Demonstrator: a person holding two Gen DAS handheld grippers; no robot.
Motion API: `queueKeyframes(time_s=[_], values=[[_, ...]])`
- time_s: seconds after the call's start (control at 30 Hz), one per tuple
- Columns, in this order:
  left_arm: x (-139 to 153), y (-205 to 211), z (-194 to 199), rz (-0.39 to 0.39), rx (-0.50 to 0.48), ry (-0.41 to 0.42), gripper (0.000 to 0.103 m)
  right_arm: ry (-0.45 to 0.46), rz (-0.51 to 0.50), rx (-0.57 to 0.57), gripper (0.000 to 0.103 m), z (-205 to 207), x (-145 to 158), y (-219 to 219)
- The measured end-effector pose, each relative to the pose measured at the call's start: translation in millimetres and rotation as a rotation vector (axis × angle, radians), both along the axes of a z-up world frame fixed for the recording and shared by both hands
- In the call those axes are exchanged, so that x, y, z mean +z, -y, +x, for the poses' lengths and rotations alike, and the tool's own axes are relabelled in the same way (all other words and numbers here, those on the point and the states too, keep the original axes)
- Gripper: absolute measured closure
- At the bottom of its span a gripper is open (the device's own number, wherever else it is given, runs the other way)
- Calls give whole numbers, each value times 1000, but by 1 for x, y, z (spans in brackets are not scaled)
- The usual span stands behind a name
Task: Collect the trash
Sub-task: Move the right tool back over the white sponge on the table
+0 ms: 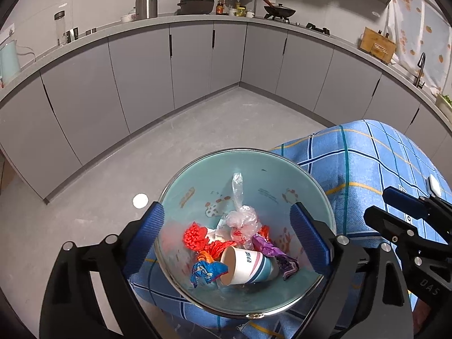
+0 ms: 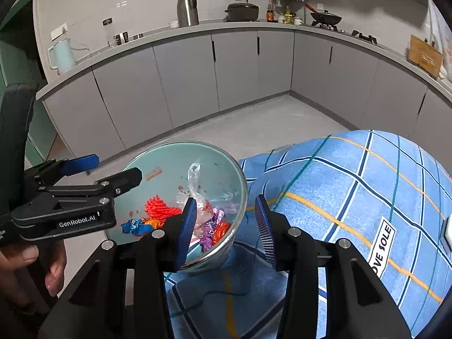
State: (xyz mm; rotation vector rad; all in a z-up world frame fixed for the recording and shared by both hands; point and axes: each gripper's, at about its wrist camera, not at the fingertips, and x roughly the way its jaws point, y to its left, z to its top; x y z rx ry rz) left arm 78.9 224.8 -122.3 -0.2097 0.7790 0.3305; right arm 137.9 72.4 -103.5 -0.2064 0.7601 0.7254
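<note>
The left gripper (image 1: pixel 227 243) stands with fingers apart, empty, above the bowl (image 1: pixel 197 175) on the blue checked cloth (image 1: pixel 367 163). In the bowl lie a paper cup (image 1: pixel 248 265), wrappers and a plastic bag (image 1: pixel 243 220). The right gripper (image 2: pixel 226 231) is also apart and empty, over the bowl's right rim.

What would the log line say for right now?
bowl: on blue cloth | inside: paper cup, wrappers, plastic bag | left tongs: open | right tongs: open, empty
</note>
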Motion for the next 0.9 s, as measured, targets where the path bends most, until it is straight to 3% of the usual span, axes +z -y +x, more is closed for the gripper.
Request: queueKeyframes(time_s=[0.27, 0.9], values=[[1, 5, 2, 23, 7, -7, 9, 9, 3, -18, 57, 1, 0, 10], [5, 14, 10, 43, 8, -27, 5, 44, 2, -69, 41, 3, 3, 31]])
